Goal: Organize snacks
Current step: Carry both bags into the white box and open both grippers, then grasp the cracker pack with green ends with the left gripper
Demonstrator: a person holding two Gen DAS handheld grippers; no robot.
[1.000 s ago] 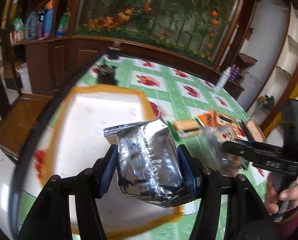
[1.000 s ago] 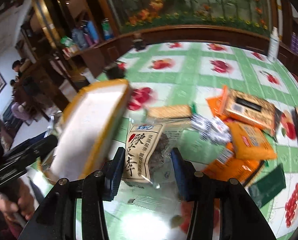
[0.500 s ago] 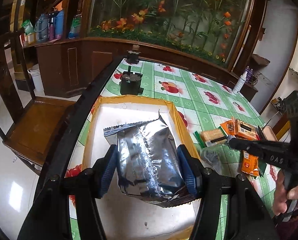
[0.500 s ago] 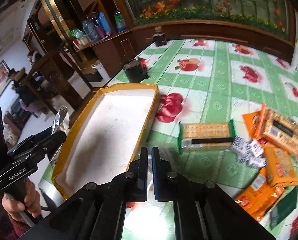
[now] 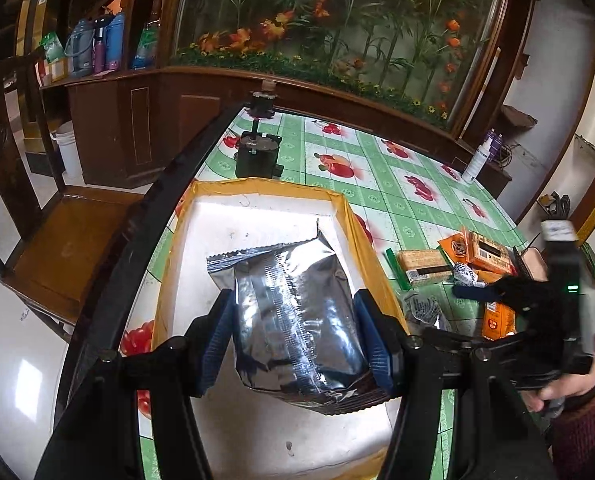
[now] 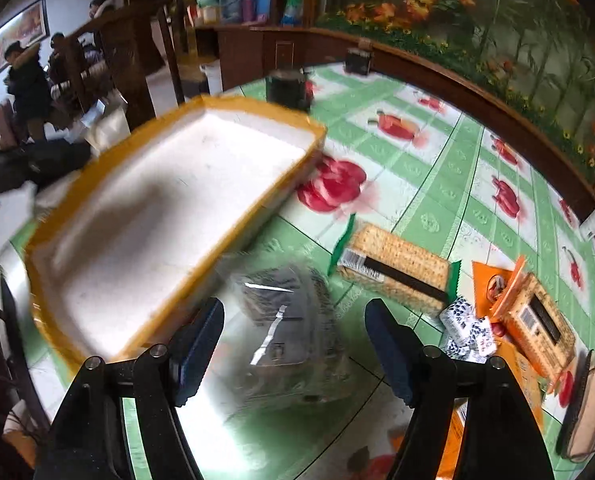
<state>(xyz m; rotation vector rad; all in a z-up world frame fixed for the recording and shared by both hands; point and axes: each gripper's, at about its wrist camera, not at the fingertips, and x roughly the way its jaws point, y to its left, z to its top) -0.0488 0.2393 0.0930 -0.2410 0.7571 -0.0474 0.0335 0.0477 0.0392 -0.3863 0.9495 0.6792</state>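
Note:
My left gripper [image 5: 295, 340] is shut on a silver foil snack bag [image 5: 297, 316] and holds it over the white tray with the yellow rim [image 5: 257, 190]. My right gripper [image 6: 293, 344] is open, its fingers on either side of a clear bag of dark snacks [image 6: 289, 320] that lies on the table beside the tray [image 6: 257, 108]. The view is blurred there. In the left wrist view the right gripper [image 5: 481, 292] reaches in from the right, near the clear bag [image 5: 425, 312].
A cracker pack [image 6: 393, 276], small wrapped sweets [image 6: 469, 328] and orange snack boxes [image 6: 537, 320] lie to the right on the green fruit-print tablecloth [image 6: 437, 184]. Two black objects [image 5: 257, 156] stand beyond the tray. A wooden chair [image 5: 65, 232] stands left of the table.
My right gripper was shut half a second ago and is open now, around the clear bag on the table. My left gripper still holds the silver bag and has drawn back over the tray.

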